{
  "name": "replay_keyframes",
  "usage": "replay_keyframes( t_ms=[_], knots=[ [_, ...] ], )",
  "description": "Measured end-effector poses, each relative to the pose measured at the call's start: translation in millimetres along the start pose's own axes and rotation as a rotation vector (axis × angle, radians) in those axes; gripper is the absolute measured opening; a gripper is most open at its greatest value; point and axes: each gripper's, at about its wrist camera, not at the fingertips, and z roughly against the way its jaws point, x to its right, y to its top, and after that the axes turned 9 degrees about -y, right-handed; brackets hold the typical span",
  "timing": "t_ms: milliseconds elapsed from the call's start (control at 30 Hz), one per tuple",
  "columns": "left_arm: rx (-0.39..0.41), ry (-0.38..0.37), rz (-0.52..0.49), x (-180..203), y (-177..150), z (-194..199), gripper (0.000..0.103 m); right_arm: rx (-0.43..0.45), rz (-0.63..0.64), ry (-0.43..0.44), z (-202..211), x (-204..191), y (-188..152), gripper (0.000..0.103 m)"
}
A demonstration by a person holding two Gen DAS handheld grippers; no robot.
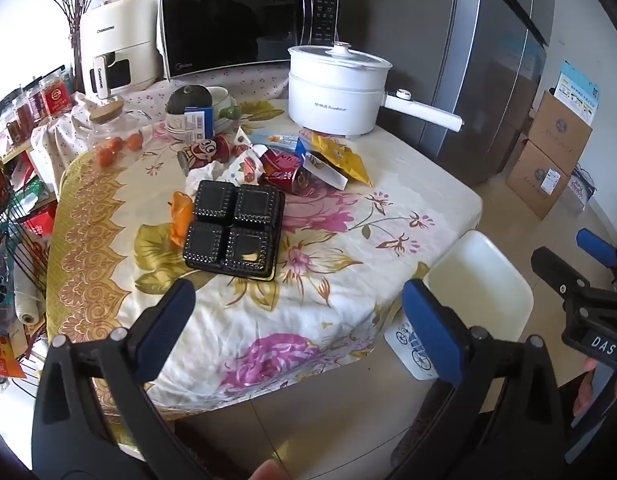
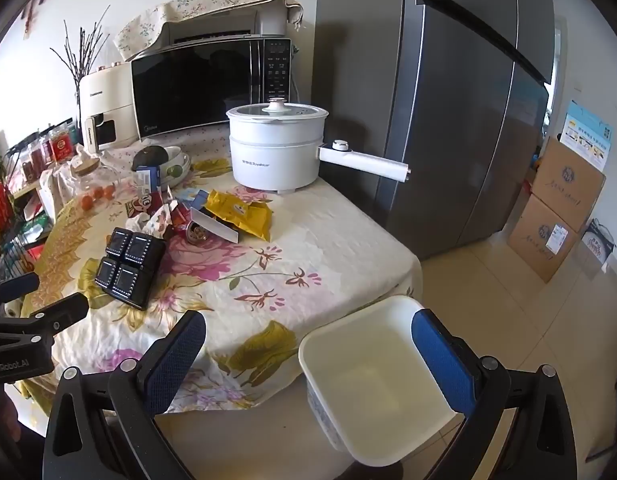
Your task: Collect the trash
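Home kitchen: microwave (image 1: 244, 26), fridge (image 2: 468, 100), electric pot (image 1: 336, 88), floral-clothed table (image 2: 308, 240).

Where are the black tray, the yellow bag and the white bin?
black tray (image 1: 234, 230), left wrist view, centre of its top.
yellow bag (image 2: 244, 212), right wrist view, its middle.
white bin (image 2: 372, 376), right wrist view, inner floor.

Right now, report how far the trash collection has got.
Done: nothing visible; the white bin beside the table looks empty. In hand: nothing; the left hand-held gripper and right hand-held gripper are both open and short of the pile. Left: the black four-cell tray, yellow pouch, red cans and crumpled wrappers all lie on the floral tablecloth.
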Motion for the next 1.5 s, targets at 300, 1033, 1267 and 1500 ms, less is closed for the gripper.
replay_keyframes(
  t_ms=[300, 1033, 1267, 1500],
  knots=[
    [-0.004, 0.022, -0.009, 0.4, -1.7, -3.4, 0.102, -0.008, 0.000, 0.005, -6.5, -1.5, -3.4, 0.103],
    [0.010, 0.037, 0.005, -12.1, 0.2, 1.7, 0.102, -0.019, -0.014, 0.016, -2.7, 0.1, -0.7, 0.103],
    [0.011, 0.035, 0.004, -12.3, -0.1, 1.7, 0.102, -0.024, -0.013, 0.014, -4.7, 0.5, -2.3, 0.103],
    [0.017, 0.040, -0.004, -12.4, 0.1, 3.4, 0.102, -0.026, -0.015, 0.012, -6.1, 0.6, -2.8, 0.103]
  ],
)
